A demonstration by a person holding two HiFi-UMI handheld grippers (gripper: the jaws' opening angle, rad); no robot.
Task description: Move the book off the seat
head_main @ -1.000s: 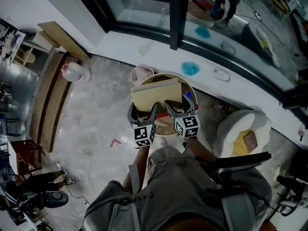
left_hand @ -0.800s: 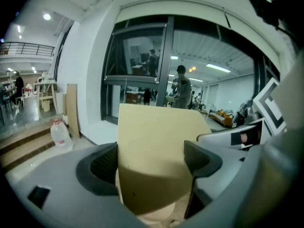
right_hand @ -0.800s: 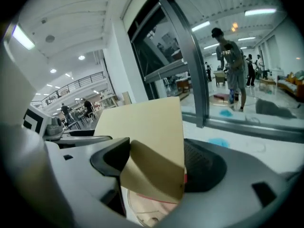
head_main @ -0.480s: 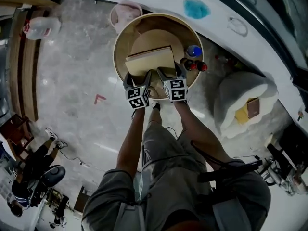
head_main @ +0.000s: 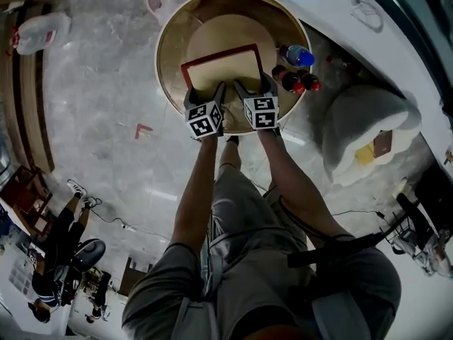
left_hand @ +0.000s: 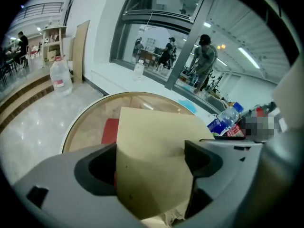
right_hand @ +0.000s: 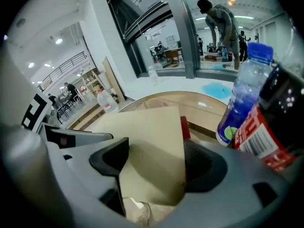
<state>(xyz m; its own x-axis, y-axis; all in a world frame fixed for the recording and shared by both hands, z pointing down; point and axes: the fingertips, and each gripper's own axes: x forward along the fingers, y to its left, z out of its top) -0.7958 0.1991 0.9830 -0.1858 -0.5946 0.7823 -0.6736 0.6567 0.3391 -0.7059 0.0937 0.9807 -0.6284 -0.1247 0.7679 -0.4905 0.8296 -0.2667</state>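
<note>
Grip: my left gripper (head_main: 207, 95) and right gripper (head_main: 255, 89) were each clamped on the near edge of the book (head_main: 225, 68), sharing its weight to keep it level.
Book: low over the middle of the round wooden surface (head_main: 165, 69); I couldn't tell whether it touched.
Room: bottles (head_main: 294, 69) crowded the right edge; the left and far sides lay open.

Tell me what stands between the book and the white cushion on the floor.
Between book and cushion, the head view shows a blue-capped bottle and dark red-capped bottles.
</note>
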